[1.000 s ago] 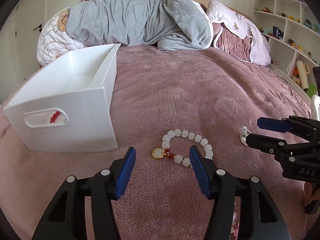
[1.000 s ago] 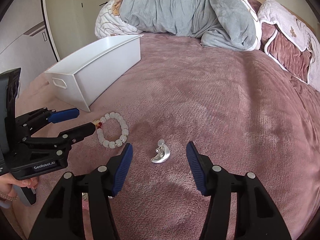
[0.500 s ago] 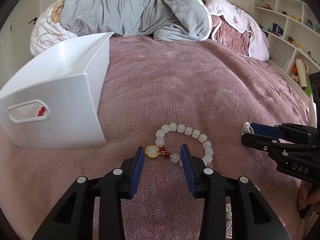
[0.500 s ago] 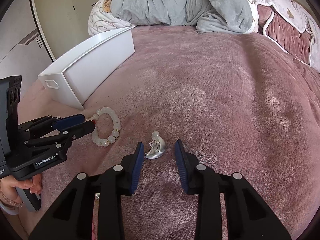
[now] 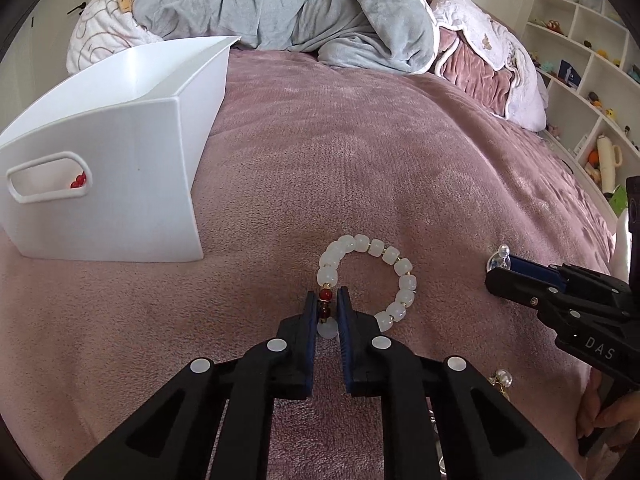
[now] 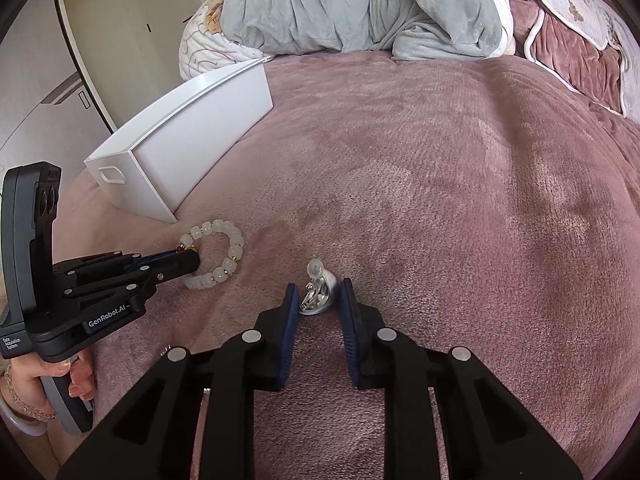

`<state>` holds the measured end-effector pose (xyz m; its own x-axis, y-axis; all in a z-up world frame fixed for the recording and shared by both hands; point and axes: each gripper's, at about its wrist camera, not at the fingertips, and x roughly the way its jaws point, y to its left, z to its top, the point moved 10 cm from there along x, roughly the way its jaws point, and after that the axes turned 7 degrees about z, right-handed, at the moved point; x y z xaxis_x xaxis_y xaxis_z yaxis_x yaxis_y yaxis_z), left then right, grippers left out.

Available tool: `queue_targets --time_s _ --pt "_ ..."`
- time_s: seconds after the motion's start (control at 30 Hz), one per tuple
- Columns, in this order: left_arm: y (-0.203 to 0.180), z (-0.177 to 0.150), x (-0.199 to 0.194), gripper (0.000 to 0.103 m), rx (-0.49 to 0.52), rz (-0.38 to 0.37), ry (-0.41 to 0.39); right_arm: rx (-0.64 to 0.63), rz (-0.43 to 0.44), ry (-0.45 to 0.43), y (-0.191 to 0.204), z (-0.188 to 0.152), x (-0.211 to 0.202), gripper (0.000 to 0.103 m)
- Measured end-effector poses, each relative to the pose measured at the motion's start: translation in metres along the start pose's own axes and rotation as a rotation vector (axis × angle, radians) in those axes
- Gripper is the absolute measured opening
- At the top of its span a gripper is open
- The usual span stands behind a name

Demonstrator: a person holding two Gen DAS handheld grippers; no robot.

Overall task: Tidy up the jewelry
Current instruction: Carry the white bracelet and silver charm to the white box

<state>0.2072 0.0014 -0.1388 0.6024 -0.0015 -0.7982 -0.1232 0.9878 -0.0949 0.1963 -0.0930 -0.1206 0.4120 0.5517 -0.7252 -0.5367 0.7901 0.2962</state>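
Down on the mauve bedspread (image 5: 360, 152), the left gripper (image 5: 325, 307) is pinching the white bead bracelet (image 5: 370, 276) at its red beads, while the rest of the loop is lying flat on the fabric. Just to its right, the right gripper (image 6: 320, 295) is clamping a silver clip earring (image 6: 318, 292), both pads touching it. Farther left, a white storage bin (image 5: 120, 184) is sitting with red beads (image 5: 79, 181) showing through its handle slot.

The left hand-held gripper (image 6: 194, 260) reads "GenRobot.AI"; the right hand-held gripper (image 5: 496, 276) reads "DAS".
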Motion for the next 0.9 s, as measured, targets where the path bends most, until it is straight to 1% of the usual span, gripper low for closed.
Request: queue_targets --time_s 0.07,0.37,0.63,0.8,0.87,0.9 --pt "0.000 0.000 -0.006 0.015 -0.010 -0.011 -0.008 0.010 0.007 -0.006 0.000 0.000 -0.002 0.021" --pt "0.006 0.008 -0.039 0.015 0.029 0.000 -0.064 0.044 0.029 -0.025 -0.001 -0.003 -0.013 0.021" --pt "0.011 0.024 -0.074 0.015 0.044 -0.008 -0.135 0.008 0.017 -0.044 0.008 -0.005 -0.029 0.017" --pt "0.019 0.040 -0.099 0.015 0.052 -0.008 -0.184 -0.015 -0.005 -0.042 0.012 -0.006 -0.031 0.017" --pt "0.024 0.046 -0.110 0.015 0.060 -0.004 -0.204 -0.016 0.000 -0.050 0.014 -0.003 -0.033 0.014" --pt "0.027 0.049 -0.115 0.015 0.063 -0.002 -0.213 -0.017 0.002 -0.055 0.015 -0.002 -0.035 0.010"
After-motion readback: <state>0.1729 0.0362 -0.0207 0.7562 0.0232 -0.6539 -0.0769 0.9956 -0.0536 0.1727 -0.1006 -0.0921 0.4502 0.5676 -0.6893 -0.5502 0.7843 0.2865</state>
